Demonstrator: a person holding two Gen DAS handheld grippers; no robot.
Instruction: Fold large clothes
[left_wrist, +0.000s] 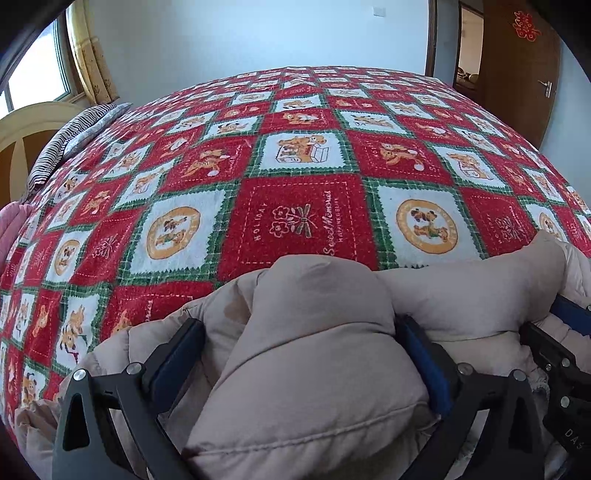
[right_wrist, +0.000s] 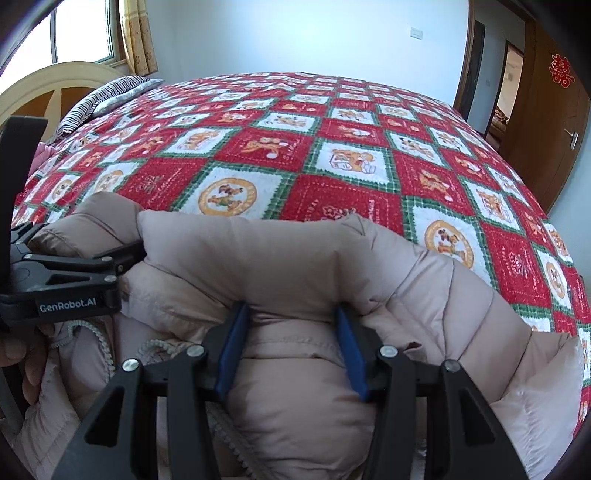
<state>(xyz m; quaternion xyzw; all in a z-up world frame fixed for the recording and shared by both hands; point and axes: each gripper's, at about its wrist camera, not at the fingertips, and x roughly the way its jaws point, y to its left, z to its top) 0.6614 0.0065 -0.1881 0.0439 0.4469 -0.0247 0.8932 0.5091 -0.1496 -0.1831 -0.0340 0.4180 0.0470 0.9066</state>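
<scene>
Padded beige jacket (right_wrist: 295, 266) lies bunched on the bed (left_wrist: 303, 155), filling both tools. Left tool (left_wrist: 310, 354) and right tool (right_wrist: 291, 350) each clamp a thick fold. Step: folding over; next, lay the fold flat ahead.

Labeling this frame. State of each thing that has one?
Puffer jacket: bunched at the bed's near edge, unzipped, zipper teeth exposed.
Left gripper: shut on a thick fold of jacket.
Right gripper: shut on a jacket fold.
Door: open.
Bedspread: spread flat.
</scene>
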